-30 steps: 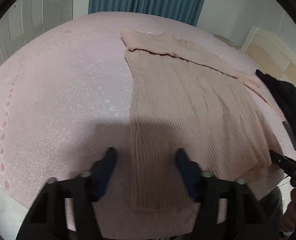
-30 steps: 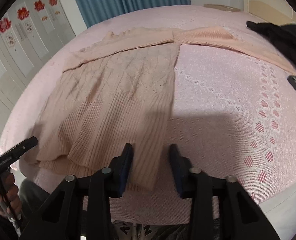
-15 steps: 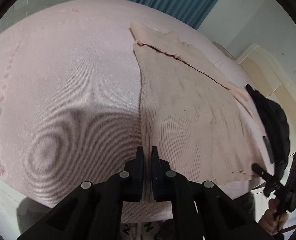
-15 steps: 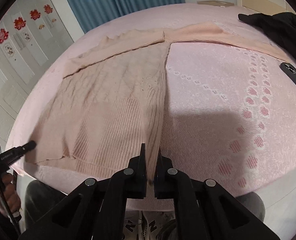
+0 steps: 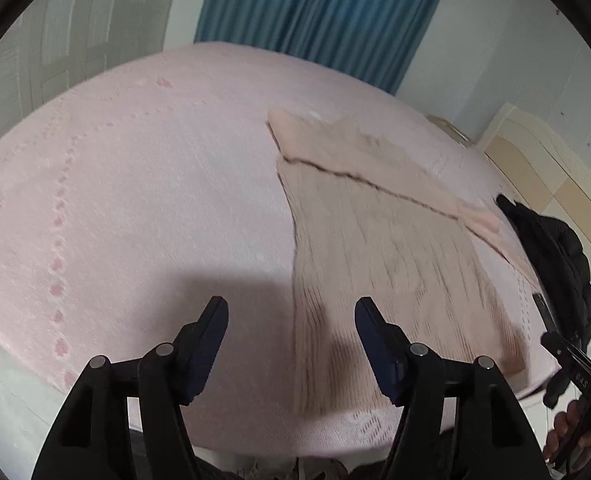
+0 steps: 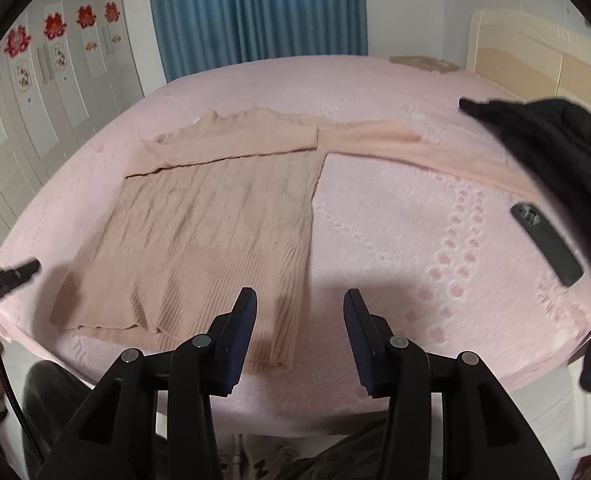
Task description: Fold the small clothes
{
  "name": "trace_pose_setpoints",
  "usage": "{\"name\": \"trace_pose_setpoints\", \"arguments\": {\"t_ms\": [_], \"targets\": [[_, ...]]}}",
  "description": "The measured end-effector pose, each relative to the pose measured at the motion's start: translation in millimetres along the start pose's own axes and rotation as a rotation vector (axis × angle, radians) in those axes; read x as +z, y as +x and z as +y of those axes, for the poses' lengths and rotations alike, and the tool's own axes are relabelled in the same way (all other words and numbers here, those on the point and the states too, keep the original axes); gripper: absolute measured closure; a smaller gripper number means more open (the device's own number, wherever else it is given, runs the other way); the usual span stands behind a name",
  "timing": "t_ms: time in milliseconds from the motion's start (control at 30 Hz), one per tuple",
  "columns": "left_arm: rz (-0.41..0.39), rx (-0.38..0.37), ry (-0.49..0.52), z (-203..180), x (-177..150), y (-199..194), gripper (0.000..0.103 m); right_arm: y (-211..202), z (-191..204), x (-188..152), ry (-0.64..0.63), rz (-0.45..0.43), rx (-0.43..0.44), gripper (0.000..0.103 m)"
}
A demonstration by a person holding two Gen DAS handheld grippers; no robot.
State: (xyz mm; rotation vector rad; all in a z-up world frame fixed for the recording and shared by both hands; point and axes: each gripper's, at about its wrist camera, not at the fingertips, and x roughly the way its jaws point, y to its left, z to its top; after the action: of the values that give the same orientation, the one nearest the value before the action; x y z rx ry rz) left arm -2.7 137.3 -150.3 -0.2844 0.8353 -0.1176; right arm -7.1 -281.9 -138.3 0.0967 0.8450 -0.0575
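A pale pink knit sweater (image 5: 379,248) lies flat on the pink bedspread (image 5: 135,208), hem toward me. Its left sleeve is folded across the chest; the right sleeve (image 6: 435,152) stretches out to the right. My left gripper (image 5: 289,320) is open and empty, raised just above the hem's left corner. My right gripper (image 6: 299,312) is open and empty, raised above the hem's right corner. The sweater (image 6: 223,224) shows whole in the right wrist view. The right gripper's tip (image 5: 575,364) shows at the edge of the left wrist view, and the left gripper's tip (image 6: 11,276) in the right wrist view.
A black jacket (image 6: 555,144) lies at the bed's right side, touching the outstretched sleeve's end. A dark phone (image 6: 545,242) lies next to it. The bed's front edge (image 6: 335,412) is just below my grippers. Blue curtains (image 6: 255,12) and a cream headboard (image 6: 535,48) stand behind.
Both grippers were shut on the hem corners half a second ago; now both are open and drawn back and up, and the hem lies flat on the bed.
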Motion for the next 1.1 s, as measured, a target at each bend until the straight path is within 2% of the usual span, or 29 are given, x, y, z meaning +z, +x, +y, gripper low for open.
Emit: {"name": "trace_pose_setpoints", "arguments": {"t_ms": [67, 133, 233, 433, 600, 733, 833, 900, 933, 967, 1000, 1100], "targets": [[-0.005, 0.013, -0.018, 4, 11, 2, 0.038, -4, 0, 3, -0.005, -0.061, -0.059, 0.058], [0.005, 0.01, -0.033, 7, 21, 7, 0.038, -2, -1, 6, -0.008, -0.069, -0.06, 0.06], [0.024, 0.005, -0.045, 7, 33, 19, 0.038, 9, -2, 13, -0.002, -0.035, -0.02, 0.068], [0.063, 0.026, -0.062, 3, 63, 56, 0.038, 34, 1, 23, -0.014, -0.017, 0.0, 0.068], [0.066, 0.038, -0.071, -4, 94, 85, 0.038, 64, -5, 32, 0.042, 0.008, 0.027, 0.068], [0.071, 0.059, -0.036, -25, 106, 119, 0.038, 94, -3, 34, 0.045, 0.069, 0.03, 0.068], [0.071, 0.128, 0.034, -44, 106, 148, 0.038, 113, -3, 32, 0.022, 0.121, 0.01, 0.068], [0.084, 0.174, 0.092, -54, 96, 167, 0.038, 108, -12, 35, 0.041, 0.083, 0.031, 0.067], [0.092, 0.186, 0.106, -57, 94, 173, 0.038, 105, -18, 37, 0.049, 0.064, 0.039, 0.063], [0.104, 0.203, 0.127, -59, 87, 181, 0.036, 100, -28, 42, 0.062, 0.031, 0.026, 0.06], [0.08, 0.217, 0.142, -61, 81, 182, 0.034, 98, -36, 46, 0.073, 0.012, 0.007, 0.056], [0.068, 0.234, 0.129, -59, 81, 178, 0.024, 95, -82, 64, 0.144, -0.038, -0.075, 0.05]]}}
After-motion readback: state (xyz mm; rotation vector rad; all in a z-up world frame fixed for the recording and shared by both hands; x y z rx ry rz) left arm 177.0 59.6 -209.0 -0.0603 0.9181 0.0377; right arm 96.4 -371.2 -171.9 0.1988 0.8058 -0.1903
